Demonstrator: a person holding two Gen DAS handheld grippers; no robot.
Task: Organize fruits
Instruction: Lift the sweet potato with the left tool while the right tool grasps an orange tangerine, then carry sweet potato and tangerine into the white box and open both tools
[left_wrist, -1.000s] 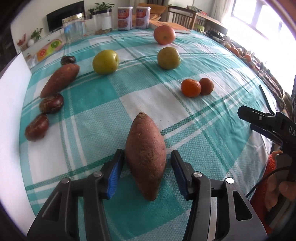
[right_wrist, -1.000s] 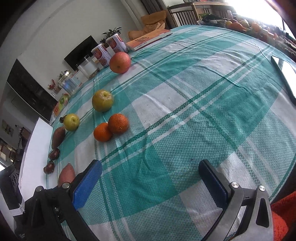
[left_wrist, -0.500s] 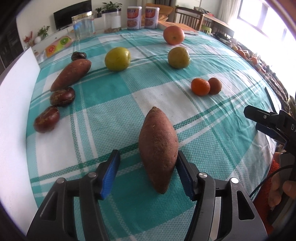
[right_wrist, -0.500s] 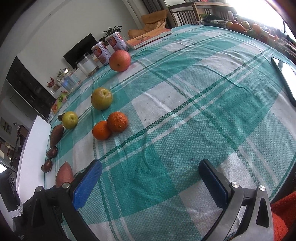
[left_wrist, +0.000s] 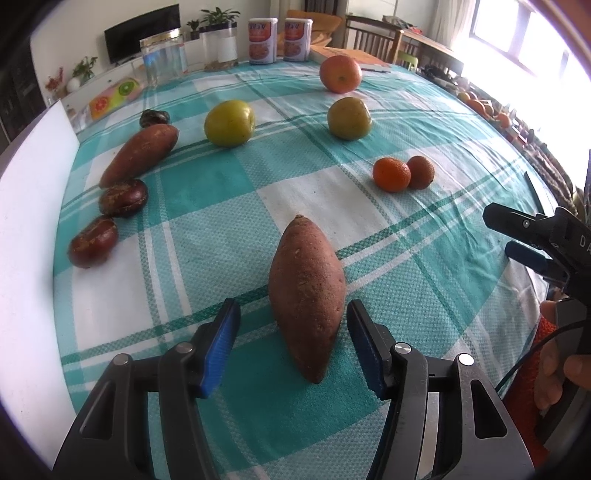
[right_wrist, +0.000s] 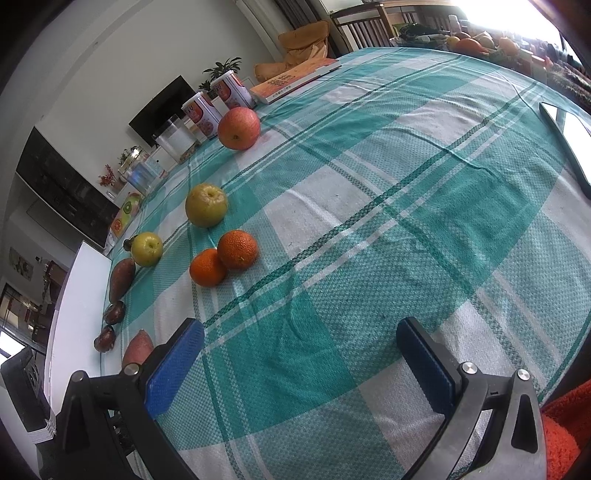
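Note:
A reddish sweet potato (left_wrist: 306, 295) lies on the checked tablecloth (left_wrist: 207, 192), lengthwise between the blue pads of my left gripper (left_wrist: 291, 310). The jaws are closing, with a small gap on either side of it. A second sweet potato (left_wrist: 142, 153) lies at the far left beside three dark brown fruits (left_wrist: 123, 197). Further back are two green apples (left_wrist: 229, 122), a red apple (left_wrist: 340, 74) and two oranges (left_wrist: 391, 174). My right gripper (right_wrist: 299, 325) stands open over bare cloth and also shows at the right edge (left_wrist: 524, 236).
Two cans (left_wrist: 262, 40), a glass jar (left_wrist: 162, 59) and a book (right_wrist: 295, 79) stand at the table's far end. A white board (left_wrist: 29, 206) runs along the left edge. A phone (right_wrist: 565, 144) lies at the right. A hand (left_wrist: 557, 362) holds the right gripper.
A second ago the left pads sat close against the sweet potato. They have since spread, and it now lies free between them. The right gripper has kept still.

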